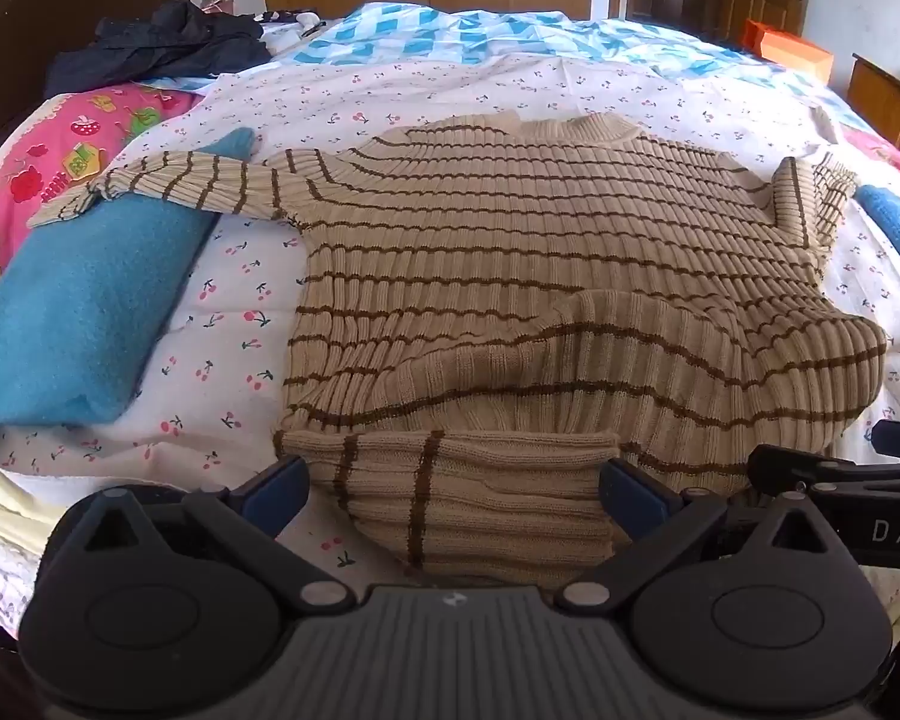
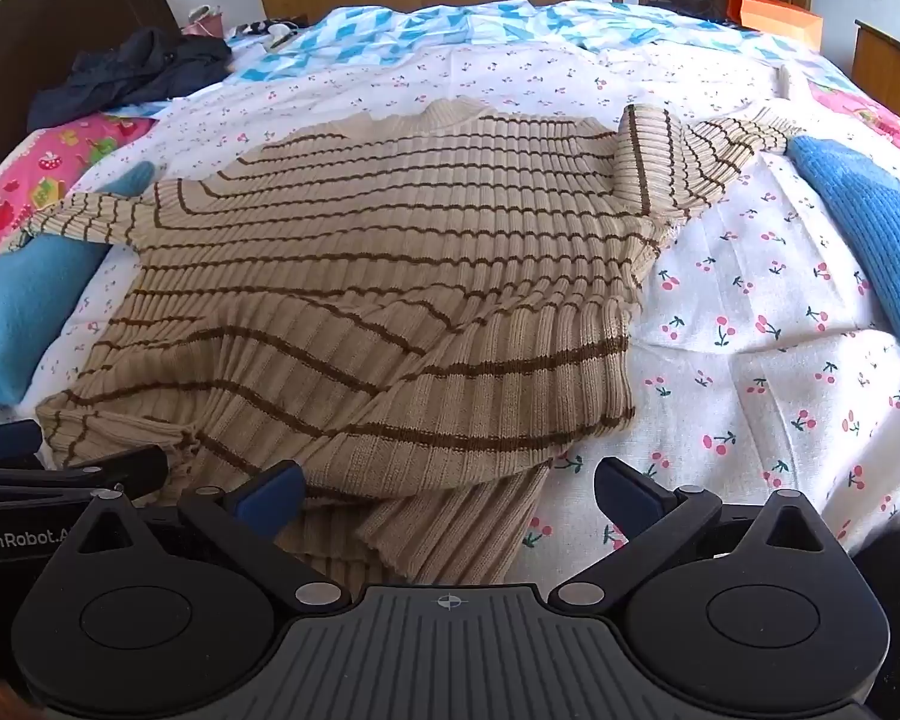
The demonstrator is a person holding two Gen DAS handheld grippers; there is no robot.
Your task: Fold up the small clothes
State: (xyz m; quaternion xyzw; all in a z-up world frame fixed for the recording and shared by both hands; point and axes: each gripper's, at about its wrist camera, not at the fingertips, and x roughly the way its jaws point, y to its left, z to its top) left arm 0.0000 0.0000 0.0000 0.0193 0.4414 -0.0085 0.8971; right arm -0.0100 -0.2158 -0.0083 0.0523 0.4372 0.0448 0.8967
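Currently both grippers' jaws apart: left gripper (image 1: 453, 489) straddles sweater (image 1: 510, 252) hem, right gripper (image 2: 450, 489) likewise, seemingly ungripped. Bunched hem risks crooked fold.

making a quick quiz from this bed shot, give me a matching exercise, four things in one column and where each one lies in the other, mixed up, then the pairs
Things:
1. striped sweater
2. dark jacket
3. orange box
4. blue knit garment

Places:
A. far right, beyond the bed's far edge
B. far left corner, by the headboard
C. spread across the middle of the cherry-print sheet
D. right side of the bed, by the sweater's sleeve end

Pairs: 1-C, 2-B, 3-A, 4-D
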